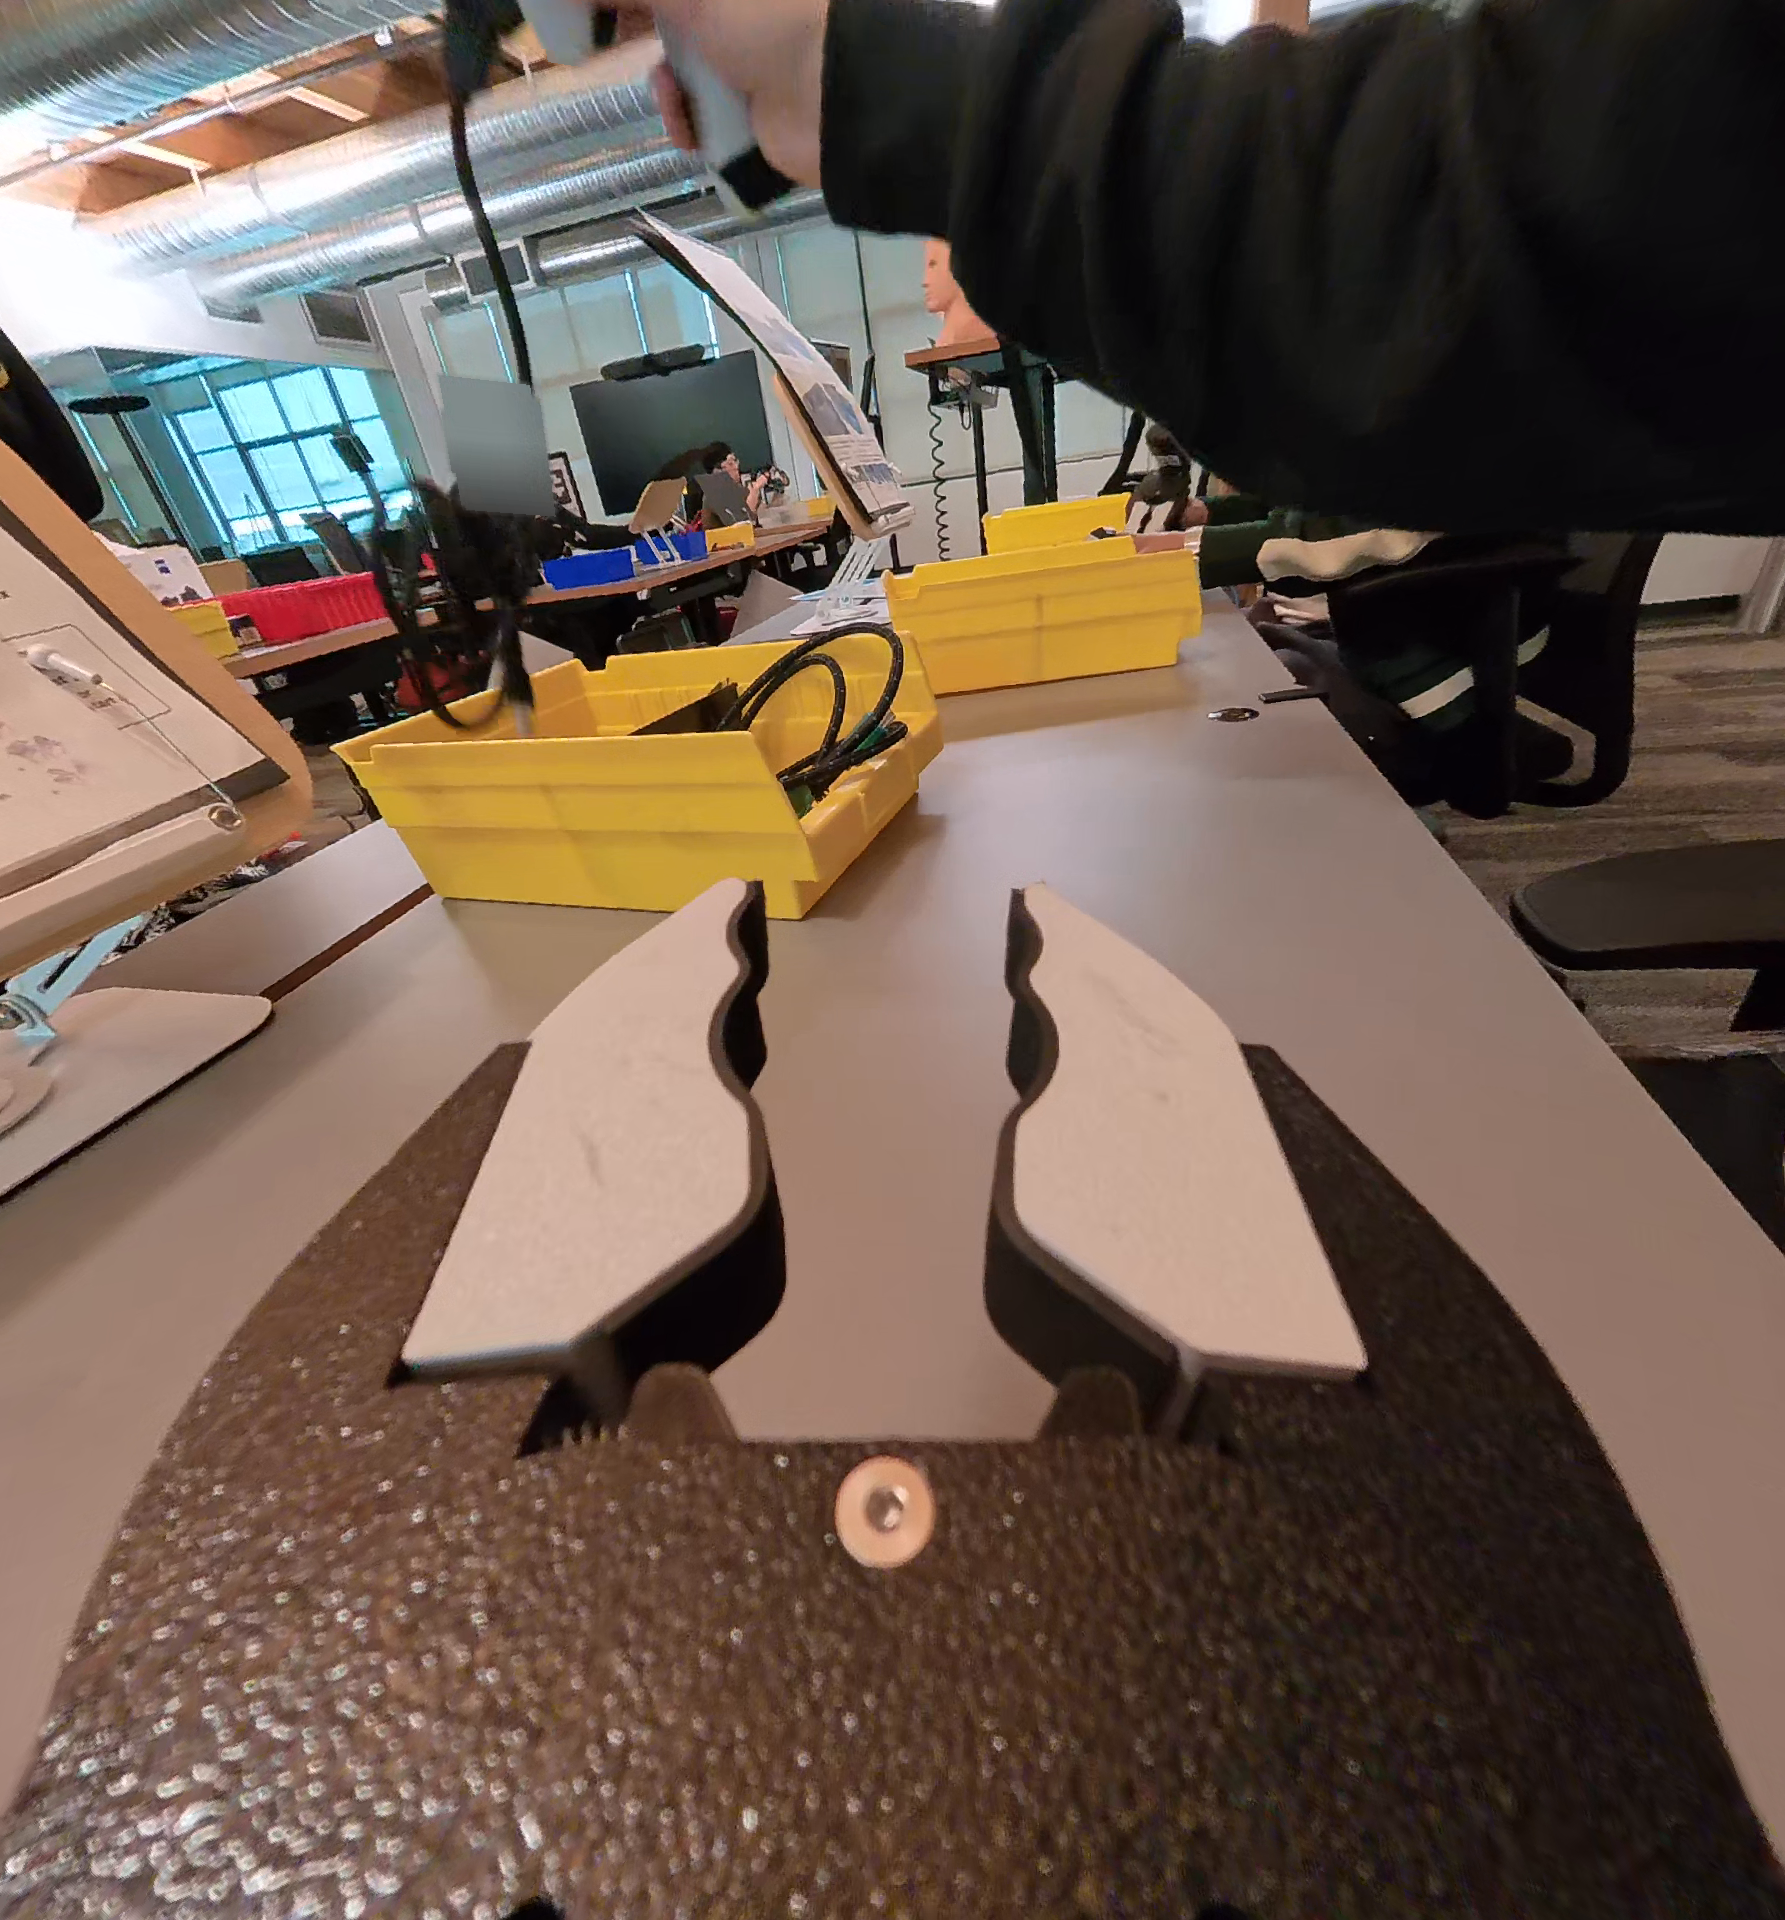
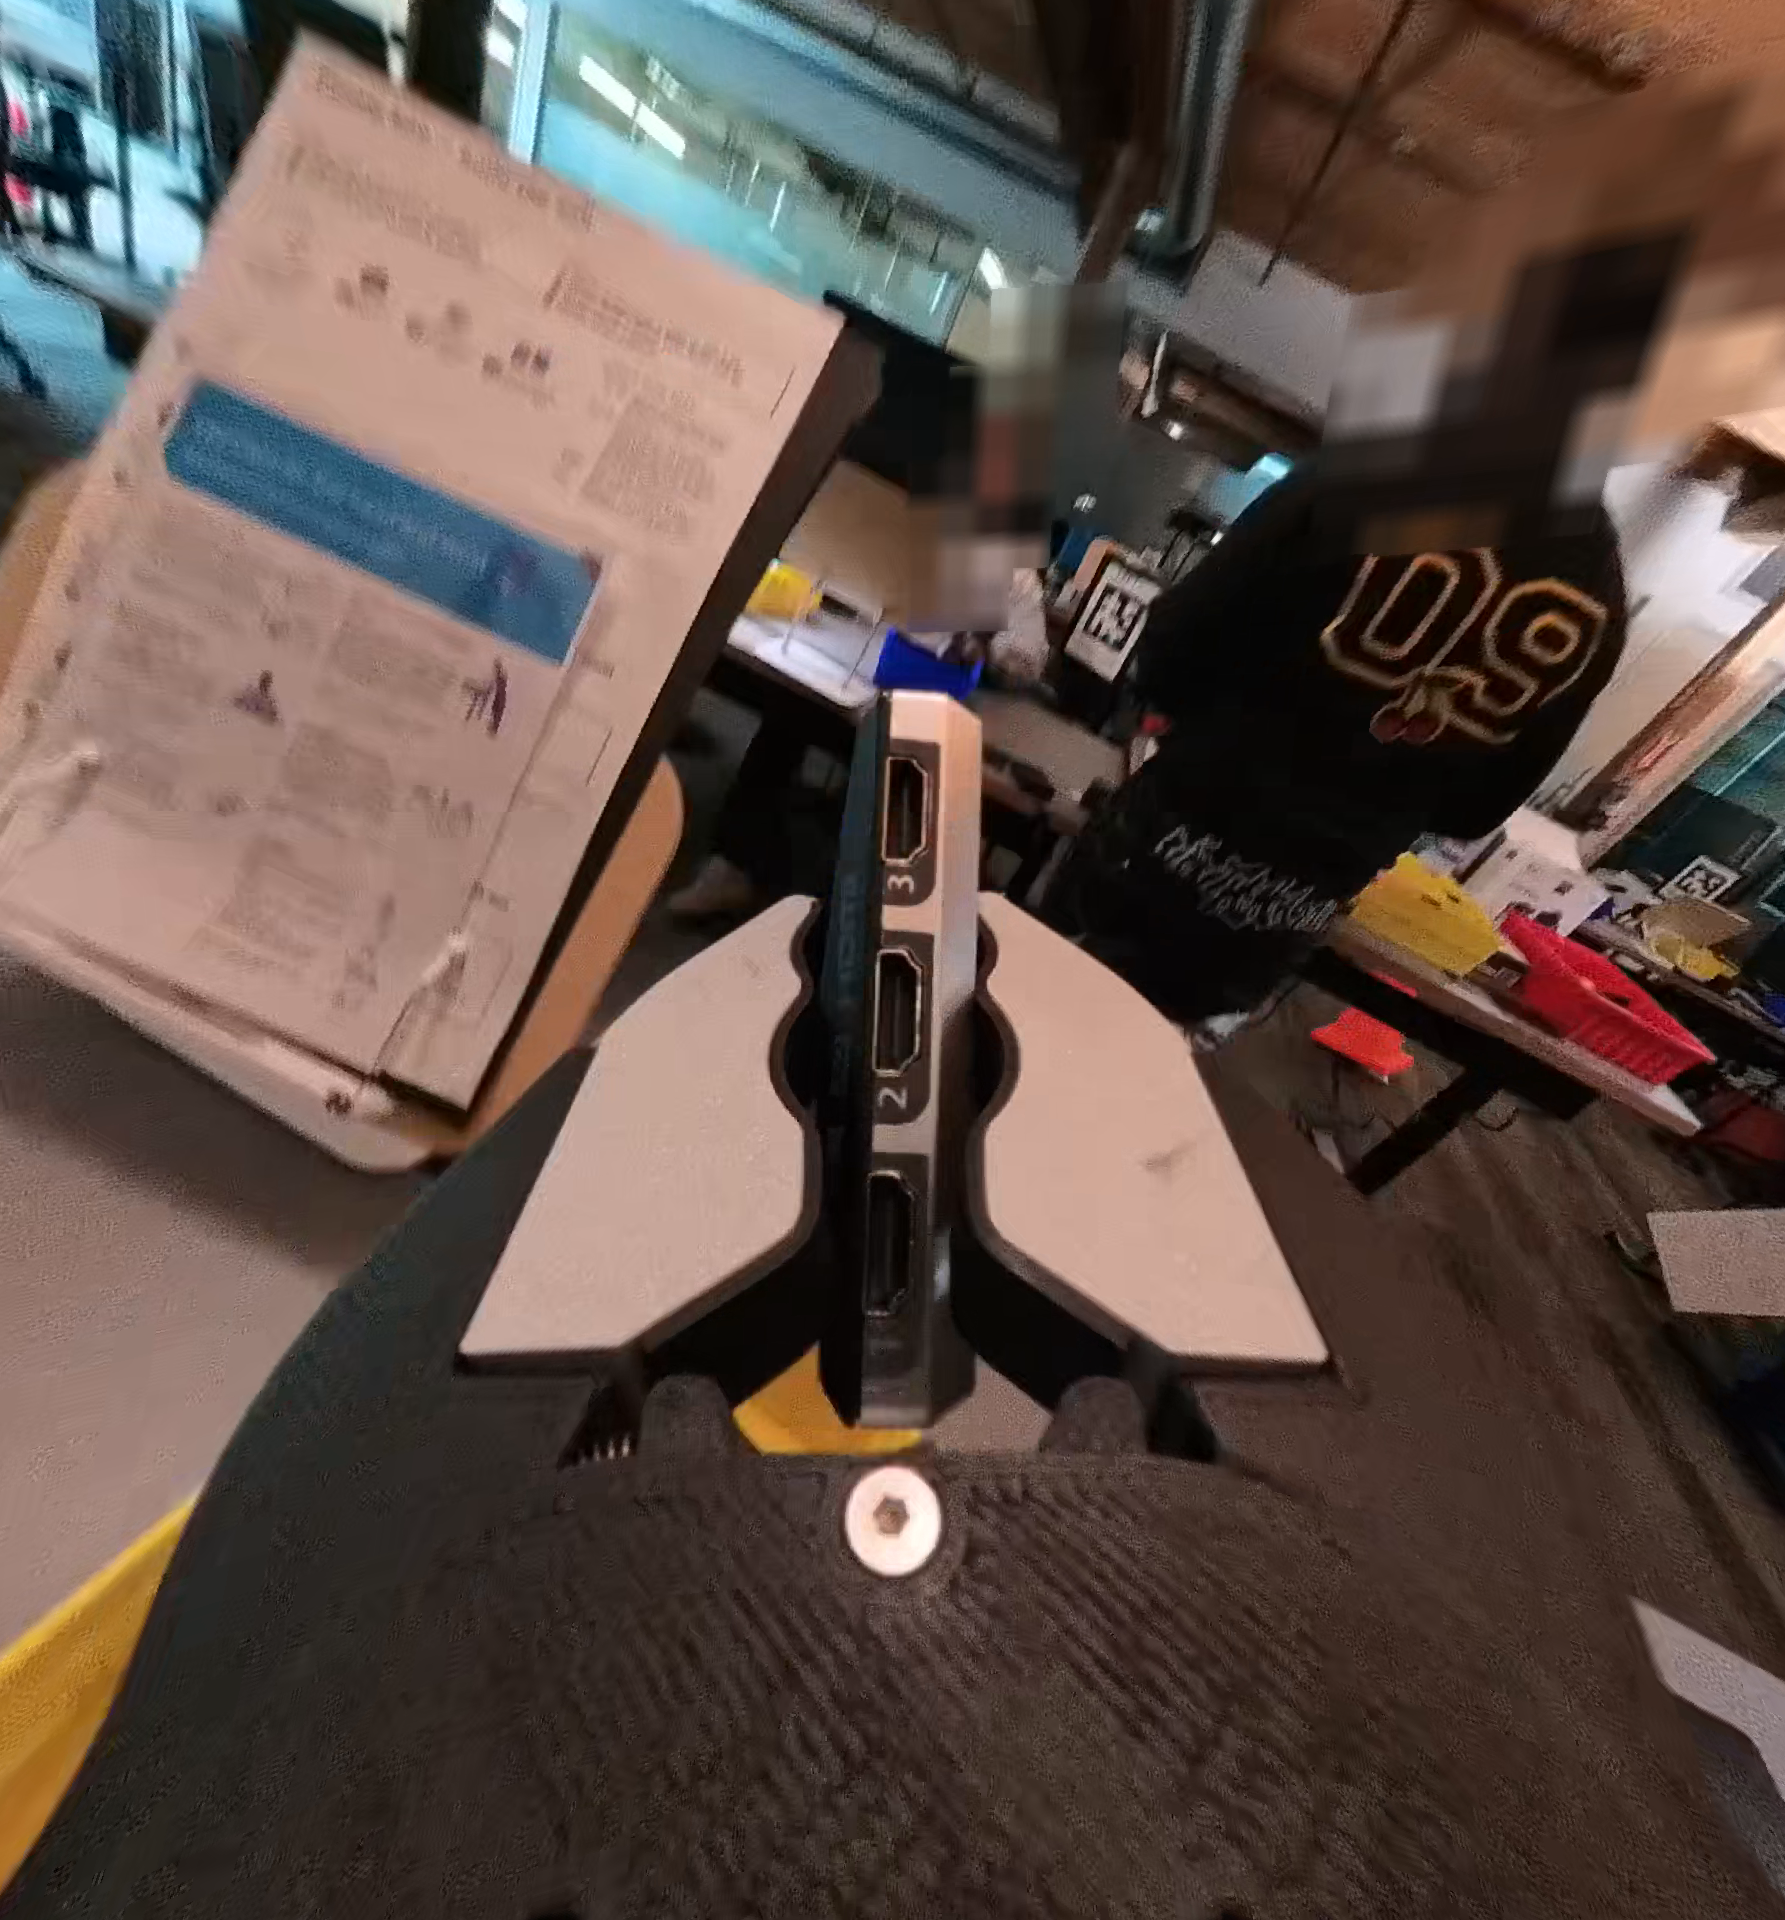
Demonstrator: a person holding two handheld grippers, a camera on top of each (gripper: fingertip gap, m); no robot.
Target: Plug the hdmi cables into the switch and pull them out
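So the left gripper [image 1: 888,935] is spread wide with nothing in it, hovering low over a plain grey table [image 1: 1127,831]. At about 11 o'clock from it sits a yellow bin [image 1: 597,810] with coiled black cables [image 1: 836,707] inside, and another yellow bin [image 1: 1044,613] sits farther back around 1 o'clock. The right gripper [image 2: 893,935] is clamped on the switch [image 2: 903,1039], held on edge with its three ports facing the camera. A tilted instruction board [image 2: 348,623] stands at 10 o'clock. Open office behind: ducts, desks, windows.

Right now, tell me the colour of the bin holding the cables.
Yellow bin, clearest in the left wrist view.
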